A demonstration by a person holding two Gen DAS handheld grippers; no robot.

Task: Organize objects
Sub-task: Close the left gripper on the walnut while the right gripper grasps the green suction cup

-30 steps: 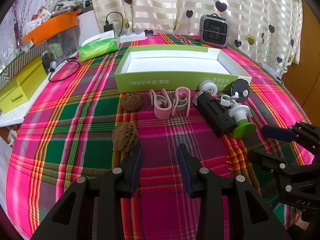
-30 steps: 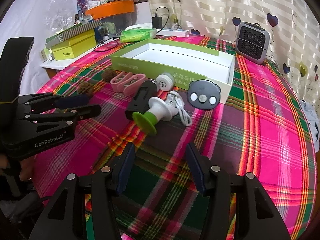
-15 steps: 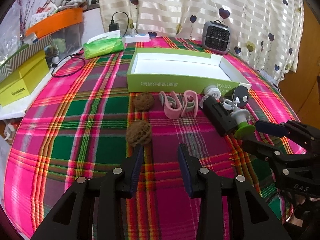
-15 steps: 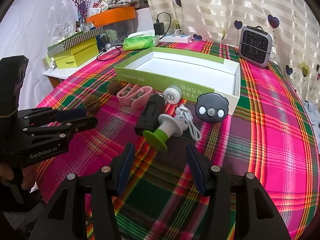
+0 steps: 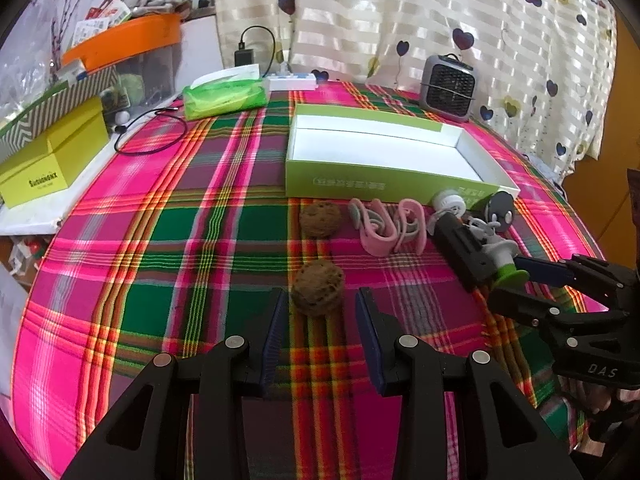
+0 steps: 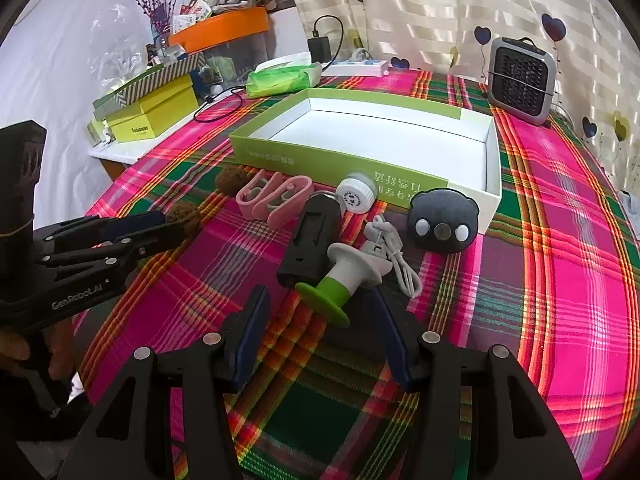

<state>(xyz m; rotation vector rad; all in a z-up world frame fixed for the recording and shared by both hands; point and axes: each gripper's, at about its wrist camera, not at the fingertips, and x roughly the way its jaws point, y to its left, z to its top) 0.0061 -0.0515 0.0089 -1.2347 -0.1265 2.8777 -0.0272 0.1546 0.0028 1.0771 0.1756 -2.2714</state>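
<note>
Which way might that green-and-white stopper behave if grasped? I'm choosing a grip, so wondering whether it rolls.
The stopper lies on its side, so its round green flange would probably roll in an arc. It looks like rigid plastic, likely light. The right gripper is open around it.

Grey fan (image 5: 449, 81), tissue pack (image 5: 224, 96), yellow box (image 5: 52, 152).

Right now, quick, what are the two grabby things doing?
Left hand-held gripper: open, empty, the near brown ball at its fingertips.
Right hand-held gripper: open, empty, by the green-and-white tool.
</note>
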